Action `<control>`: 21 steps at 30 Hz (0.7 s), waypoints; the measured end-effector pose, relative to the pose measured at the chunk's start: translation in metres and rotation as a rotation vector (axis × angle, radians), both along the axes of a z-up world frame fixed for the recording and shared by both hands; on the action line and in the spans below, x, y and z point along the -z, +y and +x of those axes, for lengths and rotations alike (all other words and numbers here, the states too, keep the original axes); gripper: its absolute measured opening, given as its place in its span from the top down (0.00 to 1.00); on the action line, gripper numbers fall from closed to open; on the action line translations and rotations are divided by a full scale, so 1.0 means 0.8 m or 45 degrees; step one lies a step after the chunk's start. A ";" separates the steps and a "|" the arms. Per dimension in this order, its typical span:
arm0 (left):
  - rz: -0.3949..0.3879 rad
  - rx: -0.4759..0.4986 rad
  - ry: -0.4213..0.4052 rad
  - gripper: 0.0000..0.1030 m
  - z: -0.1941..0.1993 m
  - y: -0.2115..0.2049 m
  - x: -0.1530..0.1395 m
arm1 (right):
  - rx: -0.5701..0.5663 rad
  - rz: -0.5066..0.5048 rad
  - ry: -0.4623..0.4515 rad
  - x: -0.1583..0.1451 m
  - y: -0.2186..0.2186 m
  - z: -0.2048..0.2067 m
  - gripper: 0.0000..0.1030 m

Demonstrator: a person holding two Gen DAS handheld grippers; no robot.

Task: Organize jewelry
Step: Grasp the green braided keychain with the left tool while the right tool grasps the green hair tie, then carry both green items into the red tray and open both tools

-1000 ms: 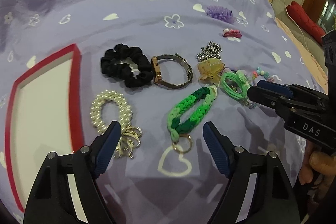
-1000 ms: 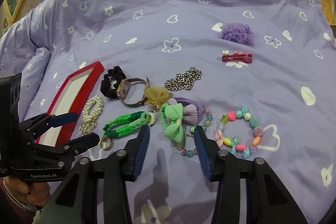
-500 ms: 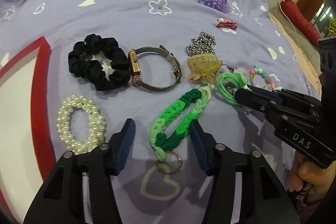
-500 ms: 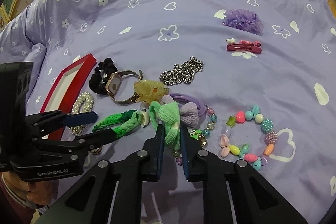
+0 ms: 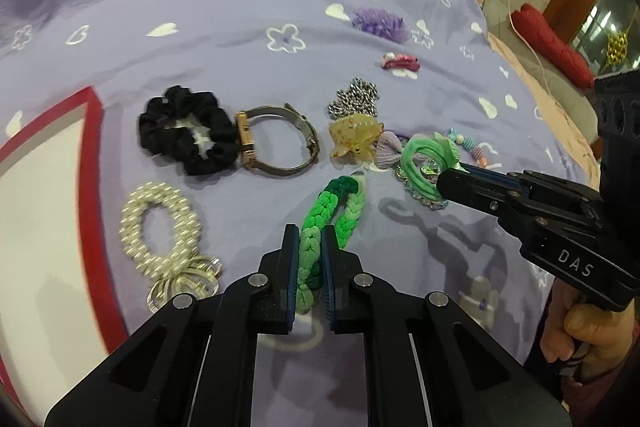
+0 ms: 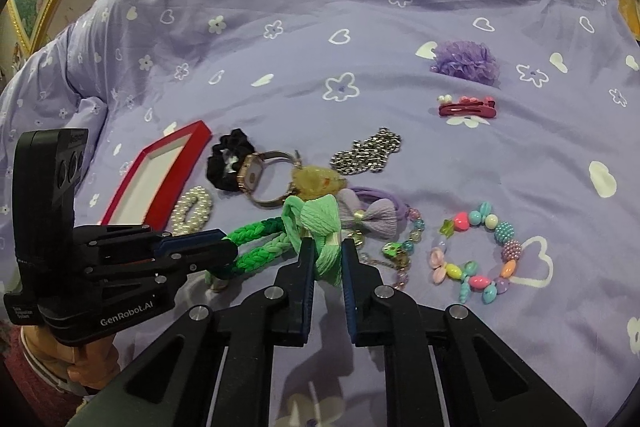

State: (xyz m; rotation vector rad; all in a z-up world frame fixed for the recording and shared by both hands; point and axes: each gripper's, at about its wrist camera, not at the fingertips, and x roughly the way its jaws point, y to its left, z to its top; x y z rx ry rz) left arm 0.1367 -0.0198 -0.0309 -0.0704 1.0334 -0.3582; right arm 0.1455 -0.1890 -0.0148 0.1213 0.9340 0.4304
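Observation:
Jewelry lies on a purple bedspread. My left gripper is shut on the green braided bracelet, near its key-ring end; it also shows in the right wrist view. My right gripper is shut on the light green bow hair tie, which shows in the left wrist view too. A red-rimmed white tray lies at the left. A pearl bracelet, a black scrunchie and a watch lie beside the tray.
A yellow claw clip, a silver chain, a purple bow tie, a colourful bead bracelet, a red hair clip and a purple pom-pom lie to the right. The bed edge is at the far right.
Both grippers moved forward and closed: the left around the green braided bracelet, the right around the light green bow hair tie. The braided bracelet has turned a little.

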 end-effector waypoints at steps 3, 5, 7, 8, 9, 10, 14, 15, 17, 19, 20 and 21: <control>-0.019 -0.032 -0.019 0.91 -0.012 0.012 -0.007 | -0.010 0.008 -0.013 -0.007 0.006 -0.007 0.88; -0.041 -0.062 -0.039 0.91 -0.021 0.024 -0.015 | -0.020 0.018 -0.021 -0.012 0.011 -0.012 0.88; -0.063 -0.093 -0.054 0.91 -0.030 0.036 -0.022 | -0.036 0.022 -0.028 -0.016 0.017 -0.017 0.88; -0.072 -0.109 -0.061 0.91 -0.034 0.042 -0.025 | -0.046 0.026 -0.031 -0.019 0.020 -0.019 0.88; -0.081 -0.123 -0.067 0.91 -0.038 0.047 -0.028 | -0.055 0.029 -0.033 -0.021 0.024 -0.022 0.88; -0.096 -0.139 -0.074 0.91 -0.042 0.054 -0.032 | -0.066 0.035 -0.035 -0.023 0.029 -0.024 0.88; -0.118 -0.202 -0.111 0.91 -0.064 0.084 -0.046 | -0.121 0.061 -0.032 -0.028 0.053 -0.031 0.88; -0.122 -0.223 -0.120 0.91 -0.069 0.093 -0.049 | -0.135 0.066 -0.030 -0.029 0.059 -0.033 0.88; -0.131 -0.261 -0.128 0.91 -0.079 0.110 -0.054 | -0.167 0.078 -0.026 -0.030 0.073 -0.036 0.88; -0.134 -0.309 -0.139 0.91 -0.091 0.132 -0.057 | -0.203 0.089 -0.023 -0.031 0.090 -0.041 0.88; -0.136 -0.332 -0.142 0.91 -0.096 0.142 -0.058 | -0.225 0.093 -0.024 -0.032 0.100 -0.042 0.88; -0.139 -0.353 -0.143 0.91 -0.100 0.152 -0.058 | -0.253 0.100 -0.026 -0.033 0.112 -0.045 0.88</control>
